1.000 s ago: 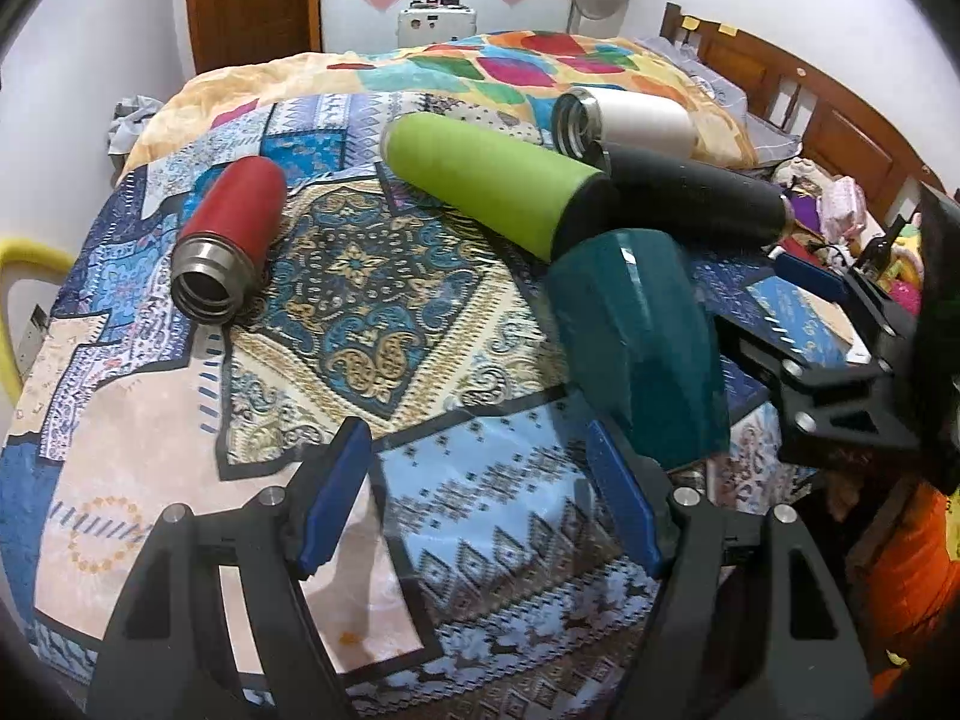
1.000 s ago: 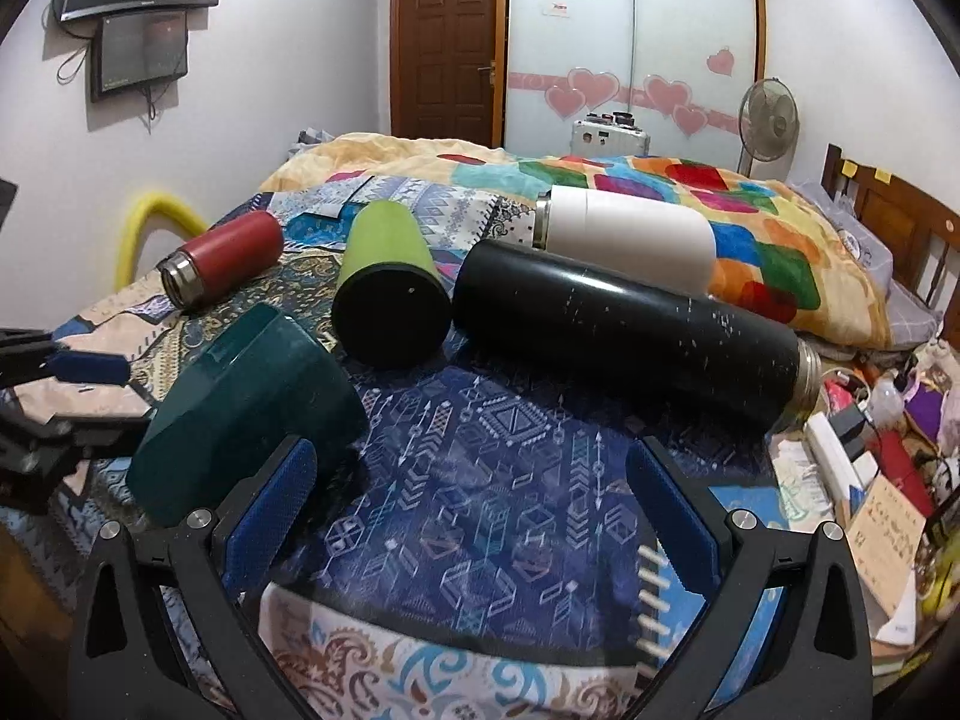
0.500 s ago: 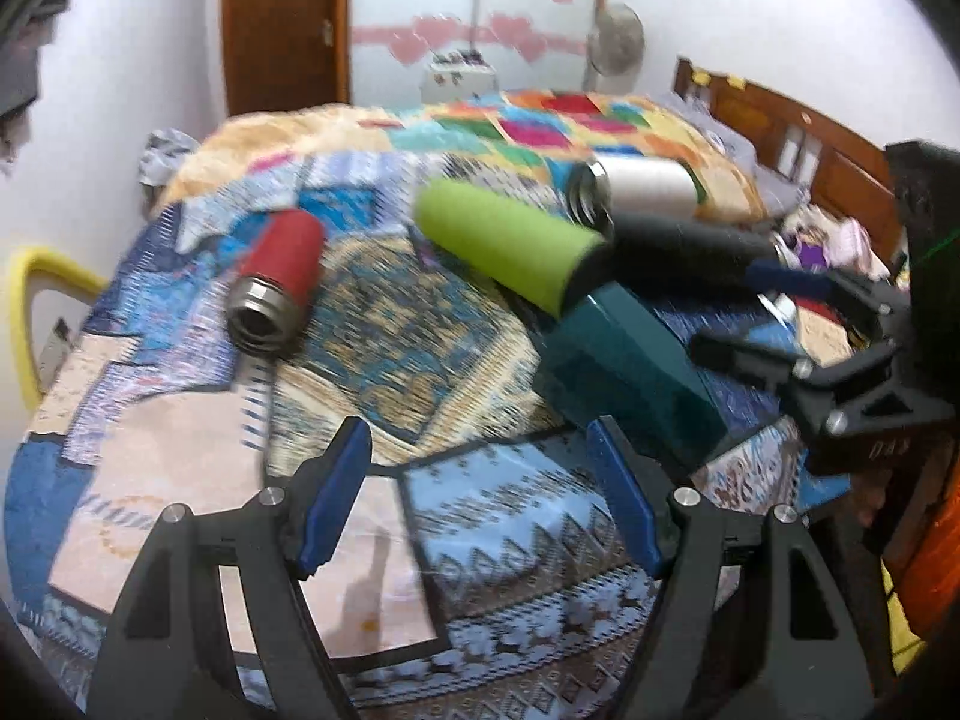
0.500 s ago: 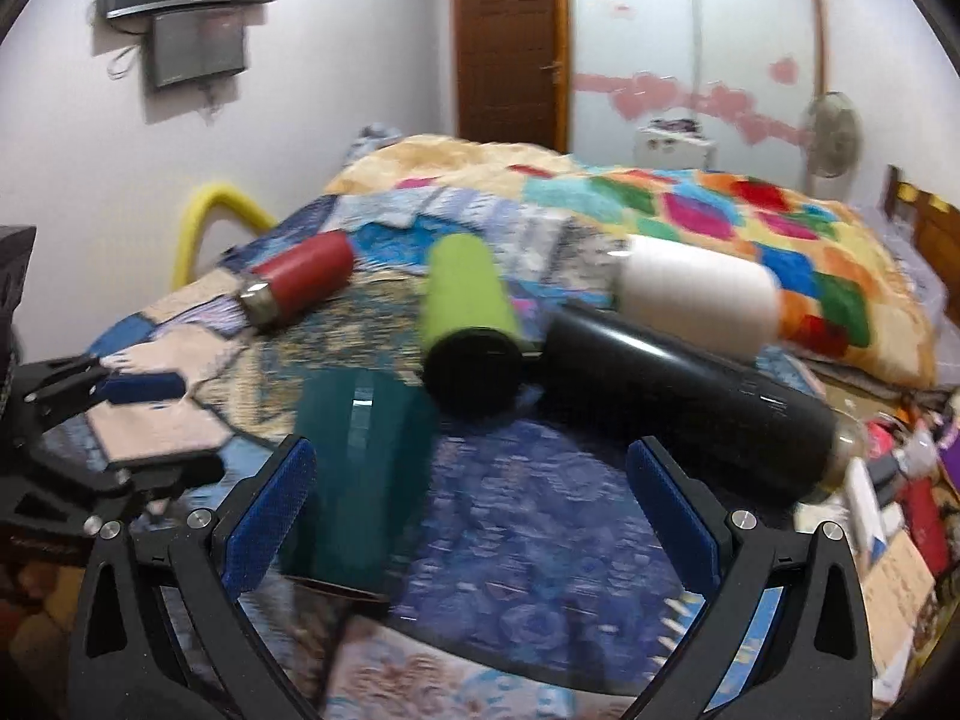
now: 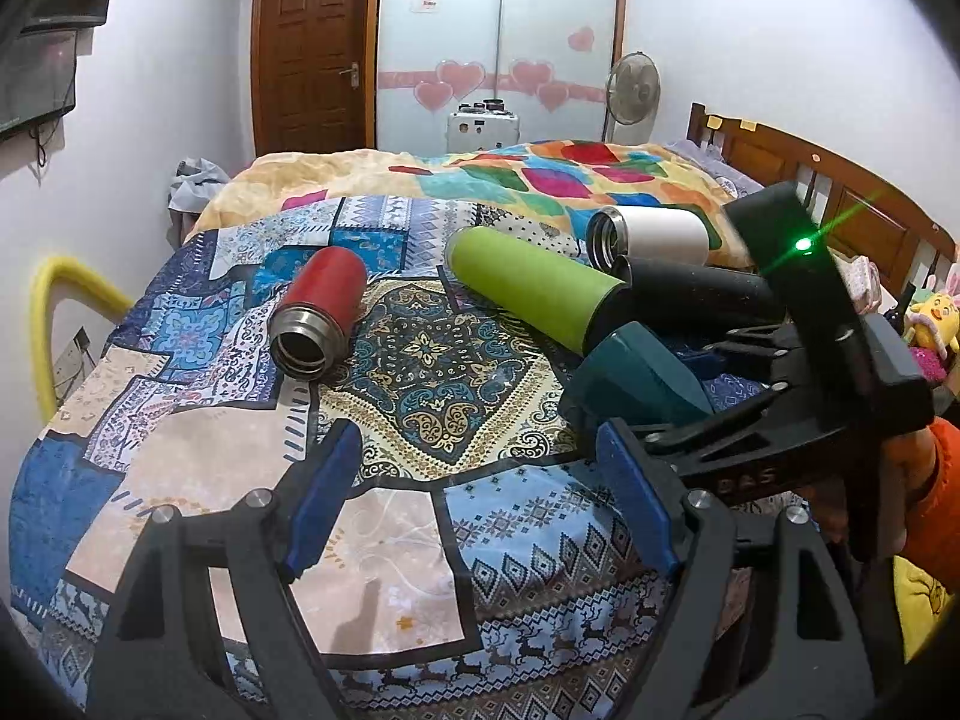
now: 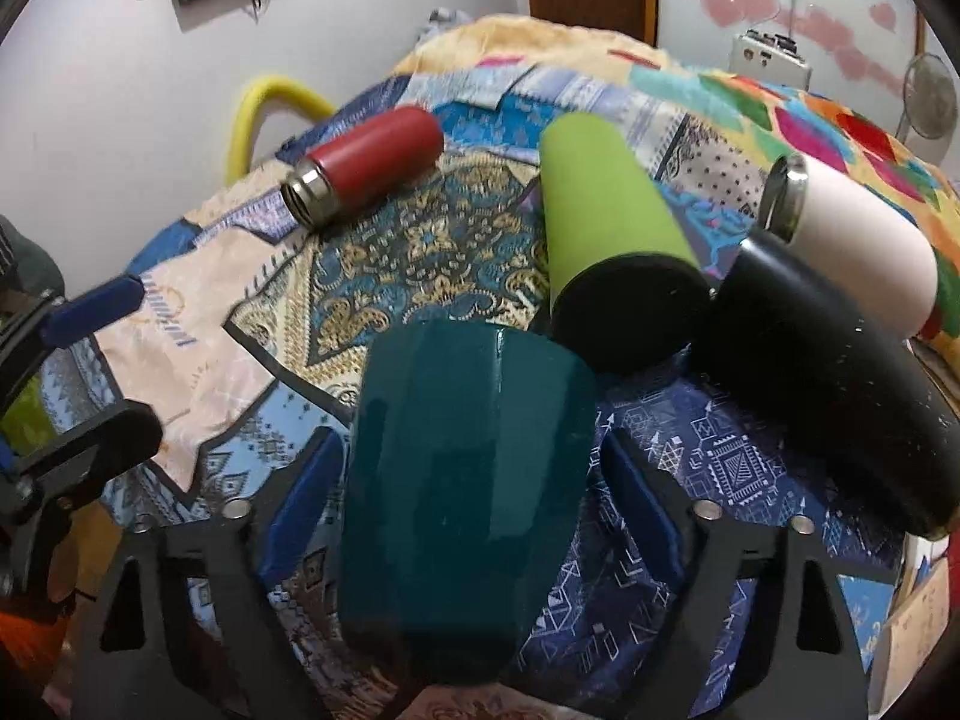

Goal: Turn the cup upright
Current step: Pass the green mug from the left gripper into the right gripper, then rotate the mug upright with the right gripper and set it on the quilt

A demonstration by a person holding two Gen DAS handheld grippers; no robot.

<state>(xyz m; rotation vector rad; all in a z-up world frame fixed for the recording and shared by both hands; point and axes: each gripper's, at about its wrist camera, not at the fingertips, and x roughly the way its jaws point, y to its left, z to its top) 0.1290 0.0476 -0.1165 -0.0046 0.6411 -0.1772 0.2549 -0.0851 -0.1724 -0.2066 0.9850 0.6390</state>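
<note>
In the right wrist view the lower end of the teal cup (image 6: 462, 480) is cut off by the claw body at the bottom centre, so its mouth cannot be seen. In the left wrist view only a part of it shows at the right, behind the black frame of the right claw (image 6: 474, 492). The cup lies on its side on the bed (image 5: 420, 360), its long axis running from the bottom of the frame up toward the green bottle (image 6: 606, 222). The right claw is wide open, its blue pads on both sides of the cup; if they touch it I cannot tell. The left claw (image 5: 474, 486) is open too, holding nothing
</note>
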